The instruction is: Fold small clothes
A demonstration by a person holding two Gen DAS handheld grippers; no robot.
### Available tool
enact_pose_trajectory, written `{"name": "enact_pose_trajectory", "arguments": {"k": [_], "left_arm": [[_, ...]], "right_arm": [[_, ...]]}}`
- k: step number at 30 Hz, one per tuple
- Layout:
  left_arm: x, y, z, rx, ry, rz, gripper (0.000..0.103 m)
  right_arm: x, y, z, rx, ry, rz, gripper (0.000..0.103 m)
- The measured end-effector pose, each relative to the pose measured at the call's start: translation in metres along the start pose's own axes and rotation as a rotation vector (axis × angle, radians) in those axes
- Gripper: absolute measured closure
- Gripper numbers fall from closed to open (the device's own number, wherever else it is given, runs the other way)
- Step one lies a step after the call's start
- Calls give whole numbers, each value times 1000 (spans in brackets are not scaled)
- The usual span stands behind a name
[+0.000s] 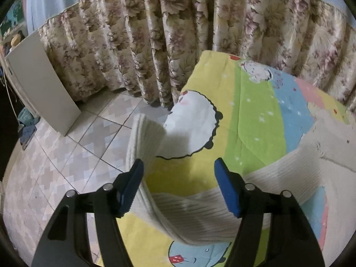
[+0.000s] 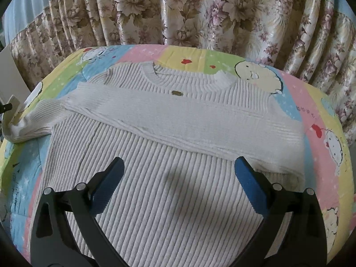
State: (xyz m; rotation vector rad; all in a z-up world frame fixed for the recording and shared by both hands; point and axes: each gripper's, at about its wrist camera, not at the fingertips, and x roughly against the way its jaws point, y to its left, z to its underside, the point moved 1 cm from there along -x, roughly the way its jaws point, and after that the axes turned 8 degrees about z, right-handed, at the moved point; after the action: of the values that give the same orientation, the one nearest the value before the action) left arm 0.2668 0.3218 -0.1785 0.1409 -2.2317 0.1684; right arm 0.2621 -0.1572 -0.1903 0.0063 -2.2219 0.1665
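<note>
Left wrist view first, going left to right: we've got a white flat board (image 1: 42, 82) leaning up at the far left on the pale tiled floor (image 1: 66, 160), with a blue crumpled cloth (image 1: 26, 122) beside its foot. Behind it all hangs the beige floral pleated curtain (image 1: 155, 33). Our left tongs (image 1: 179, 173) are spread wide open with nothing between the blue pads, hovering over the edge of the bed. The long ribbed sleeve (image 1: 200, 204) of the cream ribbed knit sweater (image 1: 311, 166) runs across under both fingers, and its cuff end (image 1: 144, 133) sticks up and out over the bed's edge, just past the left pad. It all lies on the pastel cartoon-print quilt (image 1: 251, 115) in yellow, green, blue and pink stripes.

Right wrist view, same direction: that sleeve trails off the sweater's left shoulder toward the quilt's left edge, where a bit of the other tongs peeks in. The sweater (image 2: 155, 178) itself lies flat in the middle of the quilt (image 2: 322, 155), neckline (image 2: 153, 75) toward the curtain (image 2: 200, 11), small brown oval tag (image 2: 177, 93) just below the collar. The other sleeve is folded across the chest to the right side. Our right tongs (image 2: 179, 169) hang over the lower body of the sweater, gaping wide too, holding nothing.
</note>
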Motion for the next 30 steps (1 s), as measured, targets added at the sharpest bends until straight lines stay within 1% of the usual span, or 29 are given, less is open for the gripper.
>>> {"name": "enact_pose_trajectory", "arguments": {"k": [2, 5, 7, 9, 11, 12, 13, 14, 15, 16, 17, 20, 23, 26, 27, 30], "left_arm": [[9, 3, -3, 18, -28, 1, 36], [22, 6, -5, 33, -56, 35, 36], [21, 8, -4, 38, -53, 18, 34], [6, 6, -2, 22, -10, -7, 34], [-13, 5, 4, 3, 41, -60, 35], [-20, 5, 5, 2, 60, -76, 46], [-26, 5, 7, 3, 79, -80, 66], [-31, 6, 9, 10, 94, -82, 75], [-34, 8, 11, 26, 107, -82, 87], [-34, 9, 11, 36, 107, -75, 90], [-31, 9, 11, 47, 97, -68, 90], [-16, 1, 8, 61, 56, -16, 91], [3, -25, 3, 63, 5, 74, 91], [17, -64, -8, 59, -55, 184, 91], [20, -83, -13, 52, -75, 230, 91], [17, -145, -27, 11, -89, 354, 91]], "right_arm": [[0, -1, 1, -4, 1, -1, 4], [-2, -4, 3, -19, 5, -8, 4], [-3, -5, 4, -28, 9, -17, 4], [-3, -5, 4, -31, 7, -25, 4], [-2, -5, 3, -28, 3, -25, 4], [0, -5, 3, -24, -3, -23, 4], [1, -5, 3, -23, -6, -21, 4], [1, -6, 3, -25, -8, -21, 4], [0, -8, 3, -29, -9, -23, 4], [0, -10, 3, -34, -8, -26, 4], [-1, -13, 3, -39, -6, -29, 4], [-5, -19, 4, -68, -4, -50, 4], [-9, -24, 4, -85, -1, -69, 5], [-9, -30, 3, -90, -6, -78, 5], [-9, -34, 2, -92, -12, -79, 5], [-8, -49, -1, -113, -17, -79, 5]]}}
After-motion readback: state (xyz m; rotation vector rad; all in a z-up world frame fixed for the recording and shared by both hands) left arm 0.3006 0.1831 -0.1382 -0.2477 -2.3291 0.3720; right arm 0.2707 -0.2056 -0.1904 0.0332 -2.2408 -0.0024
